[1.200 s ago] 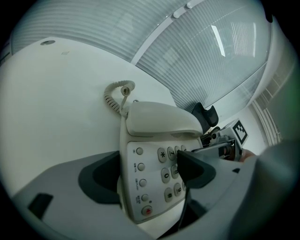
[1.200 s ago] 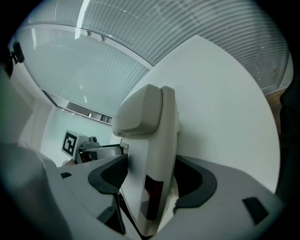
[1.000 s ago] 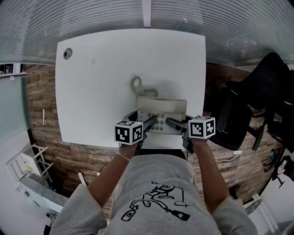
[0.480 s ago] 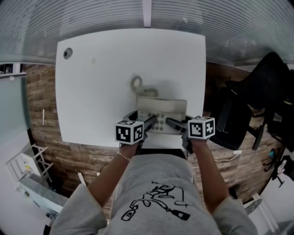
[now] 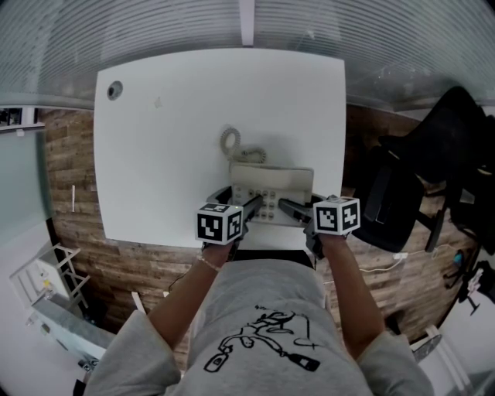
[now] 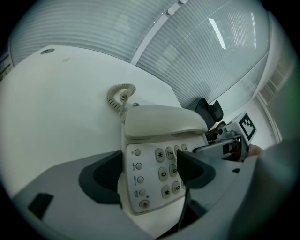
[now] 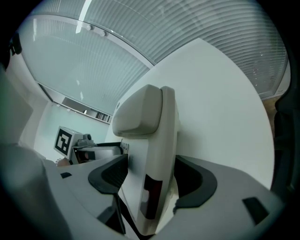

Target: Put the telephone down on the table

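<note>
A cream push-button telephone [image 5: 271,186] with its handset [image 5: 272,175] on the cradle is over the near part of the white table [image 5: 170,139]. Its coiled cord [image 5: 230,141] lies on the table behind it. My left gripper [image 5: 251,205] is shut on the telephone's left side, with one pad over the keypad [image 6: 161,173]. My right gripper [image 5: 288,207] is shut on its right side. In the right gripper view the telephone body [image 7: 152,154] stands edge-on, clamped between both pads. I cannot tell whether its base touches the table.
A round cable hole [image 5: 114,90] sits at the table's far left corner. A black chair [image 5: 433,170] stands to the right of the table. A ribbed glass wall [image 5: 247,23] runs behind the table. A white rack [image 5: 46,286] stands on the floor at lower left.
The right gripper has edged very slightly to the left. The telephone and the left gripper have not visibly moved.
</note>
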{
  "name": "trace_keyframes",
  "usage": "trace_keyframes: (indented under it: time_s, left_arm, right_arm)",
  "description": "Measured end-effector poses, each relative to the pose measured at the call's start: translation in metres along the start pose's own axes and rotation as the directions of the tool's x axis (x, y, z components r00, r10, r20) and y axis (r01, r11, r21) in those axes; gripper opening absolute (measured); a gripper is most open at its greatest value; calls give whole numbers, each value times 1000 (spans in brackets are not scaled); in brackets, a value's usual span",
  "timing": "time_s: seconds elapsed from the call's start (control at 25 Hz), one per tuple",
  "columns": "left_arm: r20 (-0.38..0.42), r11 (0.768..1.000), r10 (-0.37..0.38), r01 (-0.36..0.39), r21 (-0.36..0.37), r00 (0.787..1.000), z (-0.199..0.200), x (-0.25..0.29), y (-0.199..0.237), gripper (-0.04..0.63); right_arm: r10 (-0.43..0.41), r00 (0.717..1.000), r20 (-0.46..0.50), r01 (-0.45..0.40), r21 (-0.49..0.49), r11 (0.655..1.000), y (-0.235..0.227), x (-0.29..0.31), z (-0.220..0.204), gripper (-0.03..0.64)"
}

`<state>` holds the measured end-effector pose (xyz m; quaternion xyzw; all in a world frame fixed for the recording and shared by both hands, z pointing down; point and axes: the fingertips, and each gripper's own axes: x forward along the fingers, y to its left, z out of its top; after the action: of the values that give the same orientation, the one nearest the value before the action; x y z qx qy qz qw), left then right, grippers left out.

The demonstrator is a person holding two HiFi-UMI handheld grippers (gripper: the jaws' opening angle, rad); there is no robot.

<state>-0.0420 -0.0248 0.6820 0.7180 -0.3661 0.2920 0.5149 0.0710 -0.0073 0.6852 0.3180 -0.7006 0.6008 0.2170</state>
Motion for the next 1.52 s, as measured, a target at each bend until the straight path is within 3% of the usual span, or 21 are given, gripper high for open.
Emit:
trace_keyframes:
  time_s: [0.96,1.52]
  left_arm:
    - [26,1000,-18,18,18,999,4,-17,-6,359]
    - [104,991,-105,95,92,989,34,-45,-55,347]
  right_arm:
    - [-59,997,42,61,-31,998,0,-20,7,314]
    - [-152,984,92,165,-152,974,12,-53,13,299]
